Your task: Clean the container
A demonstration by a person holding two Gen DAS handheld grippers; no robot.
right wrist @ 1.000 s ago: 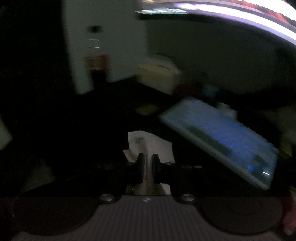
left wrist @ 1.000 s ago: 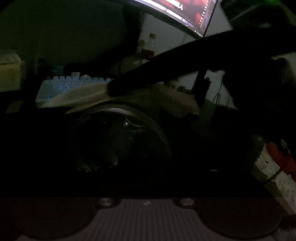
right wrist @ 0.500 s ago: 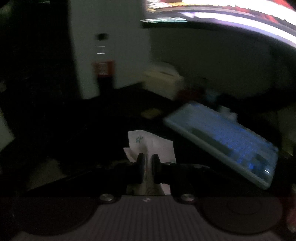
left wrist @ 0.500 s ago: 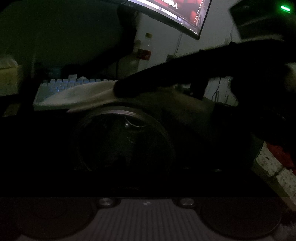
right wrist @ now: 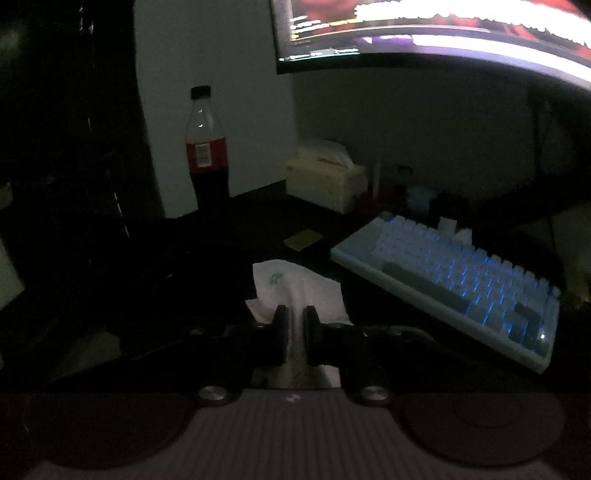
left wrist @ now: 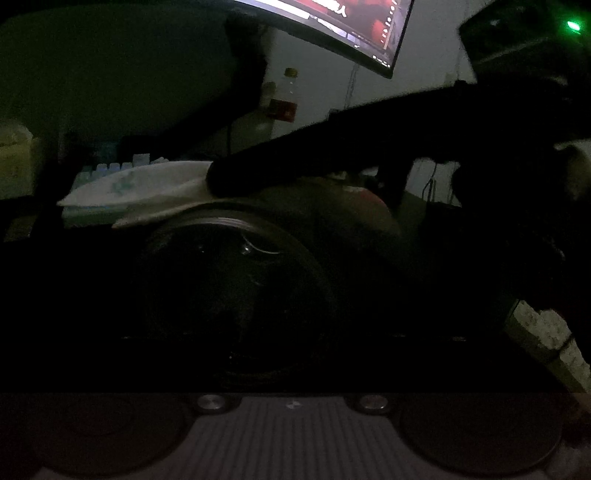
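A round dark container point(left wrist: 236, 280) with a shiny rim fills the middle of the left wrist view, close in front of my left gripper's body point(left wrist: 291, 424). The left fingers are lost in the dark; the jaws are opening, and I cannot tell whether they touch the container. My right gripper point(left wrist: 221, 181) reaches in from the right, just above the container's far rim. It is shut on a white tissue point(left wrist: 140, 188) that sticks out to the left. In the right wrist view the right gripper point(right wrist: 293, 314) pinches the tissue point(right wrist: 291, 284) over the dark desk.
A blue-lit keyboard point(right wrist: 461, 280) lies on the right of the desk. Behind it stand a cola bottle point(right wrist: 207, 155) and a tissue box point(right wrist: 325, 177), under a lit monitor point(right wrist: 424, 33). A yellow note point(right wrist: 303, 239) lies beyond the tissue.
The right gripper has swung a little with the tissue still pinched, so the bottle and monitor have come further into its view. The container has stayed in place.
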